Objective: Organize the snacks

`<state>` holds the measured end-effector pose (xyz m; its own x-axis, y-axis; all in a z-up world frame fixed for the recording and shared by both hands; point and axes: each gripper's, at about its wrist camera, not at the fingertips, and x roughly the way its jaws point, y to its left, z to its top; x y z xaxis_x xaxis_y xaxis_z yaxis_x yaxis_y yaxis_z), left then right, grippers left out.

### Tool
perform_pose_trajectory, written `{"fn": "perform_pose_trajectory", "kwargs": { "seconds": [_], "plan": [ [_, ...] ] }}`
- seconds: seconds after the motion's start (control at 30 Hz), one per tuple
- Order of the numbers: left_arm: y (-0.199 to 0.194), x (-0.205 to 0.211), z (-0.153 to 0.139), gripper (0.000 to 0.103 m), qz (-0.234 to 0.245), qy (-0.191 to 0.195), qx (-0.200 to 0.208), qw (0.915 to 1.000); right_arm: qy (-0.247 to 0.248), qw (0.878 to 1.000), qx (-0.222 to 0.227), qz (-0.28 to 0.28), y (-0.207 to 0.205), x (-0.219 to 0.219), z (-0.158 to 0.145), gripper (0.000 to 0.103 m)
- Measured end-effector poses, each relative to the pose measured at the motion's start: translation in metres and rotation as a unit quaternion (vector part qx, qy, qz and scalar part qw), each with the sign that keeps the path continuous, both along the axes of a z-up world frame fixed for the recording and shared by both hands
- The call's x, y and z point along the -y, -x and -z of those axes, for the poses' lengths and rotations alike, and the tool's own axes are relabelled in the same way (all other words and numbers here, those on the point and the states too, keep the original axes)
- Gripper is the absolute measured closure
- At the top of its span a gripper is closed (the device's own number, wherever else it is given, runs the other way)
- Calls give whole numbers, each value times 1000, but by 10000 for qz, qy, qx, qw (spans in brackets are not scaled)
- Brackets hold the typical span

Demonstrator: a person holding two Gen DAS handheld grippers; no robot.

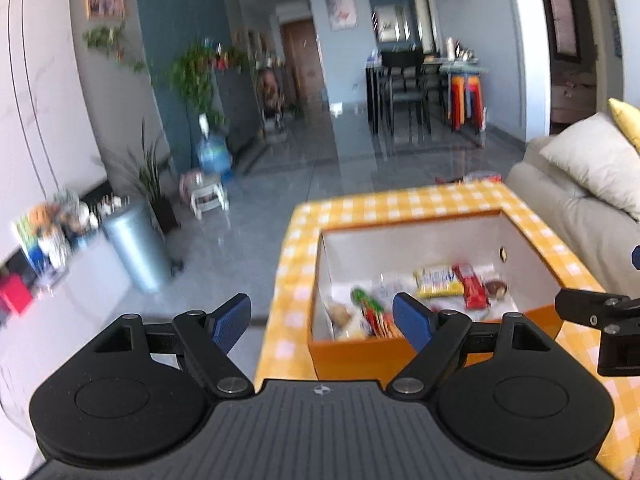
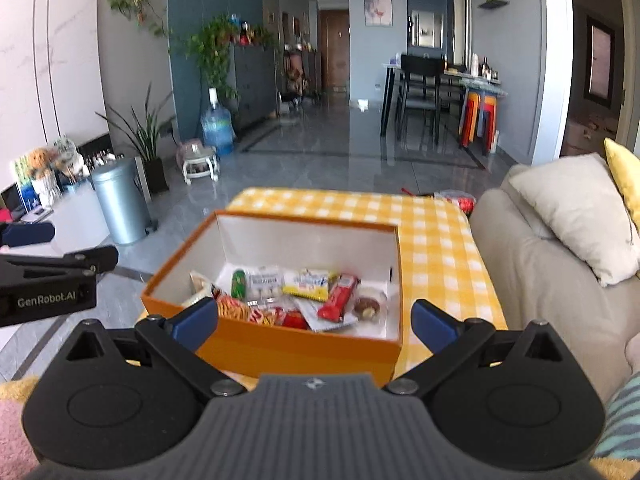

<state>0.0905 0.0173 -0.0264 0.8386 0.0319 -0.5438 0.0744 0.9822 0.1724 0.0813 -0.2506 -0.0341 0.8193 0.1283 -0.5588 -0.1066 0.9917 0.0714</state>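
An open orange box (image 2: 280,350) with white inner walls stands on a table with a yellow checked cloth (image 2: 440,248). In it lie several snacks: a yellow packet (image 2: 310,283), a red bar (image 2: 338,297), a green packet (image 2: 239,283) and a round chocolate sweet (image 2: 366,307). The box also shows in the left wrist view (image 1: 360,354), with the yellow packet (image 1: 438,282) and red bar (image 1: 474,292). My left gripper (image 1: 322,322) is open and empty, at the box's near left corner. My right gripper (image 2: 314,324) is open and empty, just before the box's near wall.
A beige sofa (image 2: 552,280) with a cushion (image 2: 576,216) stands right of the table. A grey metal bin (image 2: 118,200) and a white low cabinet (image 2: 60,216) are on the left. A red packet (image 2: 460,200) lies past the table's far right corner.
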Motion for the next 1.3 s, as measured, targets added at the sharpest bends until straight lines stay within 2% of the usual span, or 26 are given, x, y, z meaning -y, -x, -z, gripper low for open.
{"fn": "perform_pose_trajectory", "kwargs": {
  "seconds": [0.17, 0.43, 1.3],
  "plan": [
    [-10, 0, 19, 9, -186, 13, -421, 9989, -89, 9997, -201, 98, -13, 1, 14, 4],
    [-20, 6, 37, 9, -200, 29, -767, 9968, -98, 9992, -326, 230, -31, 3, 34, 4],
    [-27, 8, 39, 9, -237, 7, -790, 9966, 17, 9996, -233, 134, -34, 2, 34, 4]
  ]
}}
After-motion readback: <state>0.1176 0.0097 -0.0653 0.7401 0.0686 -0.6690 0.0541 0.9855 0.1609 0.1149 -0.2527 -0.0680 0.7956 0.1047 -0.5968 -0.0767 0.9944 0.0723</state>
